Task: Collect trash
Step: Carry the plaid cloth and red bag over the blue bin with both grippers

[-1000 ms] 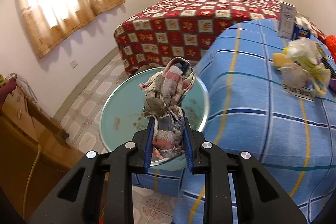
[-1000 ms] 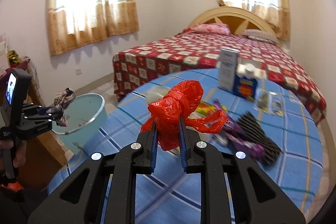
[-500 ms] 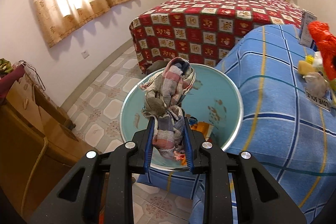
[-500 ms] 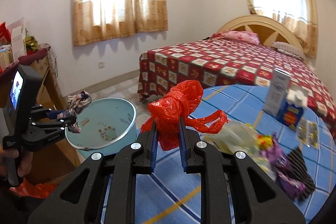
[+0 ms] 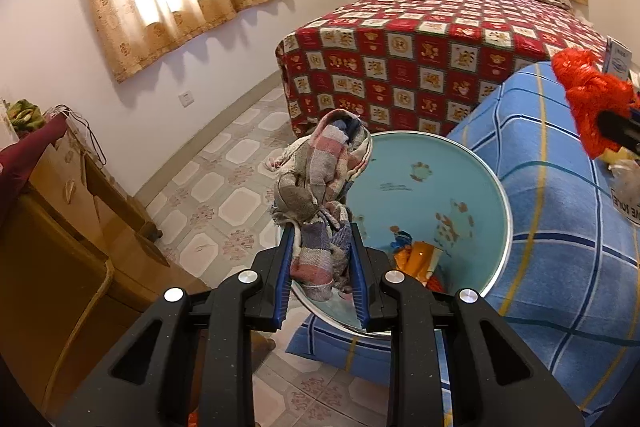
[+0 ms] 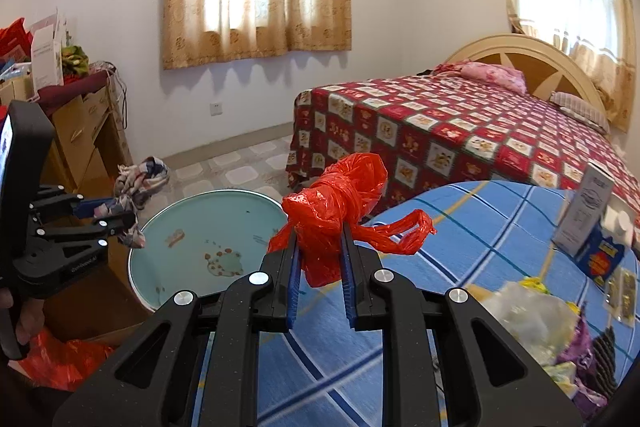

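Both hands have been swinging over toward the bin since the earlier frames, and it's sitting a lot closer under them now. Left gripper (image 5: pixel 323 259) is clamping a bunched plaid rag (image 5: pixel 320 183) and hanging it over the near rim of the teal trash bin (image 5: pixel 460 179), which is standing on the floor right against the edge of the blue table (image 5: pixel 560 227). Right gripper (image 6: pixel 320 267) is pinching a knotted red plastic bag (image 6: pixel 340 203), carrying it above the table edge toward the bin, probably so both drop together. More trash is still lying on the table.
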`<state>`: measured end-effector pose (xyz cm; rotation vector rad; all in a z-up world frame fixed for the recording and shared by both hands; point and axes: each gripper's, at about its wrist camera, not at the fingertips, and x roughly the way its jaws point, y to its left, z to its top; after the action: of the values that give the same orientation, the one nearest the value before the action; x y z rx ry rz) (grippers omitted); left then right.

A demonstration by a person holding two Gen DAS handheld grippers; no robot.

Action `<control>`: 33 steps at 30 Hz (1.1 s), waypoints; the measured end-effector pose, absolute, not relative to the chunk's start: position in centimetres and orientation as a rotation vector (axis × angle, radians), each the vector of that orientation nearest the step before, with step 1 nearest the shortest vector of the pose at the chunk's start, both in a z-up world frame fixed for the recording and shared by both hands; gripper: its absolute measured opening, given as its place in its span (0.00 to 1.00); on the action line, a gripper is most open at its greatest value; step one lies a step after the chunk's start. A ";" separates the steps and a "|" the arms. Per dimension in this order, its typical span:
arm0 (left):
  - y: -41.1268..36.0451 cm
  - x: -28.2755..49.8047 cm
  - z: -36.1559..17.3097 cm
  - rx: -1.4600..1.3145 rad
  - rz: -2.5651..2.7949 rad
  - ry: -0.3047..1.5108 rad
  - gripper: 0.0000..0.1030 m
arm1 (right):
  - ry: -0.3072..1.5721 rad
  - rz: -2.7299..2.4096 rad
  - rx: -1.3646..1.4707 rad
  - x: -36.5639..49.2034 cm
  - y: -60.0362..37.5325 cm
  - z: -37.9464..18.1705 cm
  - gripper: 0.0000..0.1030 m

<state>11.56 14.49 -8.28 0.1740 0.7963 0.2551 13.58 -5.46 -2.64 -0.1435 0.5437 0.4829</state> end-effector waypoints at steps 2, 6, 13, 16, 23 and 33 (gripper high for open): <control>14.7 11.6 -8.2 0.172 0.263 0.794 0.25 | 0.551 0.490 -0.153 14.0 -4.7 -3.0 0.18; 15.4 11.7 -8.2 0.173 0.280 0.794 0.25 | 0.562 0.506 -0.170 14.7 -3.5 -3.5 0.18; 16.6 12.0 -8.4 0.166 0.304 0.804 0.25 | 0.575 0.527 -0.192 15.5 -1.8 -4.1 0.18; 16.8 12.0 -8.4 0.164 0.307 0.807 0.25 | 0.582 0.536 -0.201 15.9 -1.0 -4.4 0.18; 17.0 12.1 -8.4 0.155 0.313 0.805 0.25 | 0.599 0.553 -0.214 16.4 0.2 -5.0 0.18; 17.2 12.2 -8.4 0.154 0.313 0.807 0.25 | 0.606 0.566 -0.222 16.3 0.8 -5.4 0.18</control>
<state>12.18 17.18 -8.42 0.1539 0.8069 0.3132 16.28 0.80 -5.36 -0.2222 0.6060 0.5665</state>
